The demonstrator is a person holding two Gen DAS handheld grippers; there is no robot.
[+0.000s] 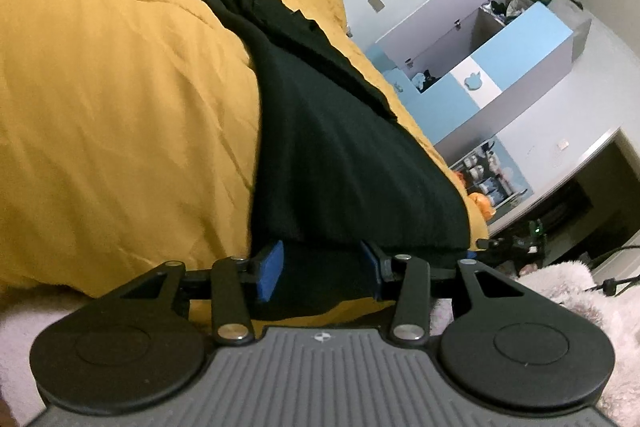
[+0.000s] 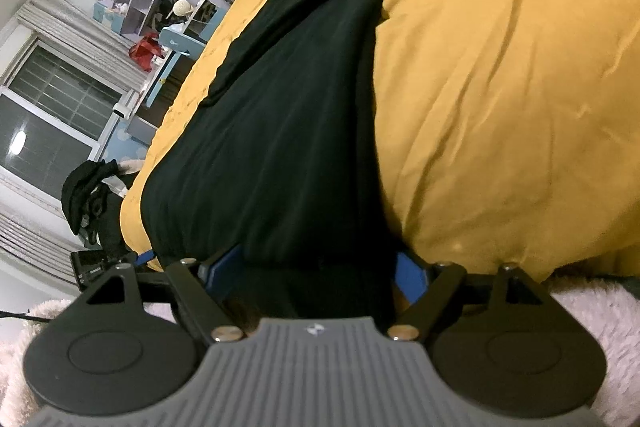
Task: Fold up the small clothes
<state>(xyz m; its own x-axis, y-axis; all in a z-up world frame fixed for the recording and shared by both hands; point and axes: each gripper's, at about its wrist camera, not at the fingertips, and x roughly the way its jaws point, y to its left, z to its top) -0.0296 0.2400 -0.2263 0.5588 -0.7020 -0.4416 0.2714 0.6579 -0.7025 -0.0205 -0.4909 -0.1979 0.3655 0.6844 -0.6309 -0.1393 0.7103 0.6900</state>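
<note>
1. The black garment [image 1: 320, 131] lay on the mustard-yellow bedspread [image 1: 120, 87] as a long, narrow band — its long axis ran straight away from both grippers toward the far end of the bed, where it tapered to a crumpled tip.

2. The near hem draped over the fingers of both grippers, so the cloth began at the grippers and extended forward. Neither hand was clearly the nearer; each stood at one near corner.

3. Left gripper [image 1: 320, 269]: its blue pads [image 1: 270, 271] stood apart, with black fabric hanging in the gap and over the tips. The pads did not visibly press the cloth, and the jaws showed no travel at this moment.

4. Right gripper [image 2: 316, 277]: the jaws stood wide, nearly at their fullest. The garment [image 2: 280, 127] lay across the blue pads [image 2: 410, 275] and filled the space between them, yet no pinch was evident.

5. Seen from the right wrist, the garment ran up and slightly right; seen from the left wrist, up and slightly left — consistent with the two grippers flanking the near edge.

6. Judgement: any coming fold would turn on that lengthwise axis, carrying the near hem forward along it. A firm grip would be needed first, since the cloth appeared to rest loose.
</note>
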